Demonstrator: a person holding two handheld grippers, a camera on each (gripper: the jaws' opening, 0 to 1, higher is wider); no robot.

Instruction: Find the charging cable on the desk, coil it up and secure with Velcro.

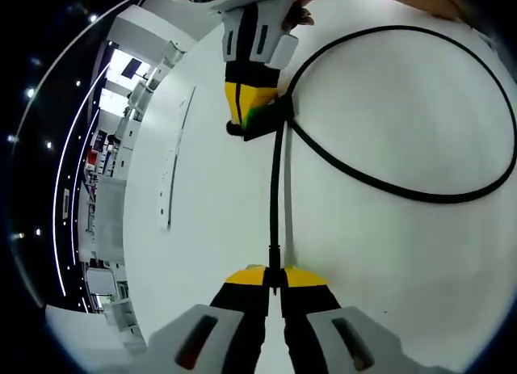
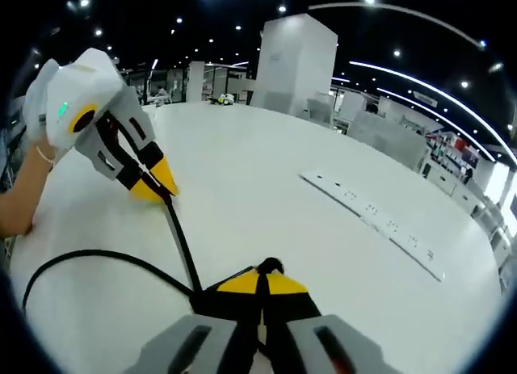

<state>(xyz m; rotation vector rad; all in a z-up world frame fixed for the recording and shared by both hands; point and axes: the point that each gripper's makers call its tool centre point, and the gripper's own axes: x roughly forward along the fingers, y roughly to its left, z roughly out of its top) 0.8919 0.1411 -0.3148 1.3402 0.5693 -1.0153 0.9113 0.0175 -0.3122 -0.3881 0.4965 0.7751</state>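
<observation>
A black charging cable (image 1: 420,195) lies in one wide loop on the white desk (image 1: 388,277). Its straight end (image 1: 275,188) runs down into my left gripper (image 1: 275,271), which is shut on it. My right gripper (image 1: 242,119) comes in from the top and is shut where the loop crosses itself, on a black strap (image 1: 266,125) with a green patch. In the right gripper view my right gripper (image 2: 262,275) pinches that crossing. The cable (image 2: 182,241) stretches from there up to my left gripper (image 2: 166,190), and the loop (image 2: 81,255) curves off to the left.
A long flush socket strip (image 2: 371,216) is set into the desk top, also seen as a thin line (image 1: 172,168) in the left gripper view. A person's hand (image 2: 20,192) holds the left gripper. White cabinets (image 2: 295,59) stand beyond the desk's far edge.
</observation>
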